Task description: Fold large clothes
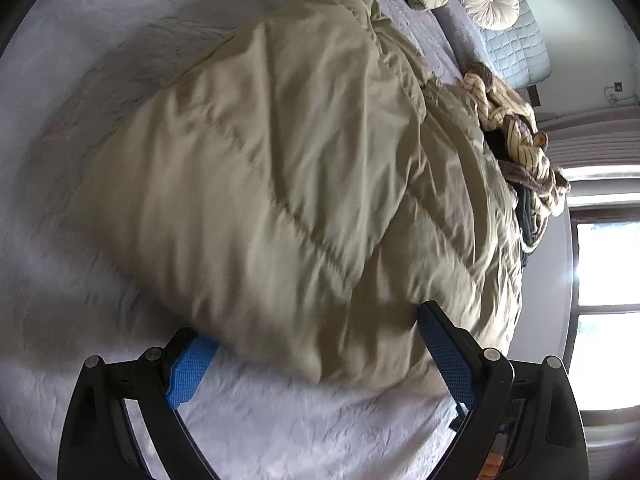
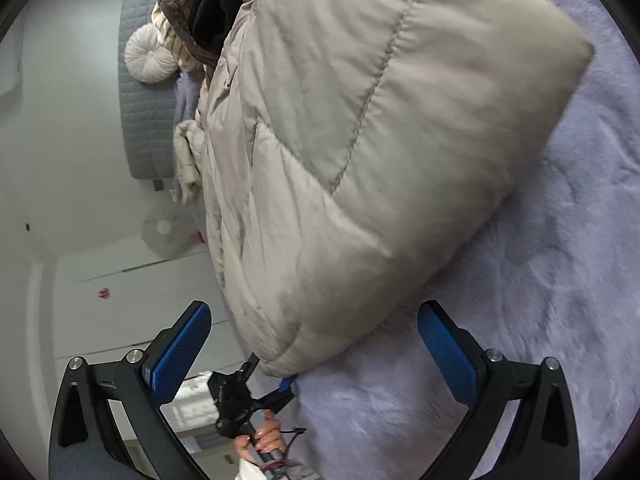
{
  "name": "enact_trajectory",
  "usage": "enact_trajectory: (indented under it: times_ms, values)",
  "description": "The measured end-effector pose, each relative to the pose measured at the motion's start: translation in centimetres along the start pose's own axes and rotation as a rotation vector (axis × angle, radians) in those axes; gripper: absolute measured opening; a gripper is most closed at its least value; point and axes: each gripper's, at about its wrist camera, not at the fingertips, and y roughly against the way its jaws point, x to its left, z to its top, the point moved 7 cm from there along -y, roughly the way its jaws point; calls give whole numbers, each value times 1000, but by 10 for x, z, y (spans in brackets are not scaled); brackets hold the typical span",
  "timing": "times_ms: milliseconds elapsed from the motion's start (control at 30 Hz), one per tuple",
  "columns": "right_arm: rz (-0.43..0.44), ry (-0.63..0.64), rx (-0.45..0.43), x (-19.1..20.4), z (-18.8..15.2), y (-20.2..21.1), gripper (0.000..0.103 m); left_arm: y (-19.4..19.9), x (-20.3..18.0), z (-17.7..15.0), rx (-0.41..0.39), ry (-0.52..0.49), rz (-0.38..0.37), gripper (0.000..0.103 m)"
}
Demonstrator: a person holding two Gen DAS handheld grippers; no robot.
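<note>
Padded beige coat point(image 1: 280, 168) on the fluffy bed cover point(image 1: 80, 80).
A clothes heap point(image 1: 520, 140) crowds its far end; your left gripper point(image 1: 316, 344) straddles its near edge, wide open, while your right gripper point(image 2: 316, 340) gapes empty beside it.

Your right gripper point(image 2: 314, 344) hangs with its blue-padded fingers point(image 2: 182, 346) spread wide and nothing between them, just short of the near edge of the puffy beige coat point(image 2: 360, 140). The coat lies bulky on the pale lilac fuzzy blanket point(image 2: 540, 300), its quilted seams showing, one corner pointing to the upper right. Below the coat's near edge your other hand point(image 2: 266, 438) grips the handle of the left gripper point(image 2: 286, 386), whose blue tip touches the coat's hem; you cannot tell whether it is pinching the fabric. Beyond the coat sit a heap of striped and black clothes point(image 2: 192, 8), a round white cushion point(image 2: 150, 58) and a grey quilted headboard point(image 2: 146, 120).
</note>
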Motion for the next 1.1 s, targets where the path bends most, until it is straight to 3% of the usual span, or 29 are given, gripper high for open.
enact_trajectory:
  times_ms: [233, 433, 467, 533, 600, 667, 767, 867, 1100]
  values:
    - [108, -41, -10, 1, 19, -21, 103, -18, -1, 22, -21, 18, -13, 96]
    - [139, -25, -17, 7, 34, -41, 103, -32, -5, 34, -59, 32, 18, 95]
    - [135, -24, -17, 8, 35, -43, 103, -32, -7, 36, -74, 34, 24, 90]
    - [130, -35, -17, 9, 35, -42, 102, -28, -11, 38, -85, 18, 10, 49]
    - [117, -44, -14, 10, 33, -39, 95, -23, -18, 38, -91, 3, -18, 29]
    - [64, -45, -15, 8, 32, -35, 54, -14, -27, 37, -108, -40, -18, 20]
    - [68, -28, -22, 15, 31, -26, 30, 1, -40, 34, -124, -104, -17, 16]
    - [77, 18, -25, 28, 27, -17, 24, 18, -49, 28, -141, -145, -20, 15]
    - [53, 117, 10, 50, 4, 14, 23, 62, -55, -7, -129, -212, -23, 15]
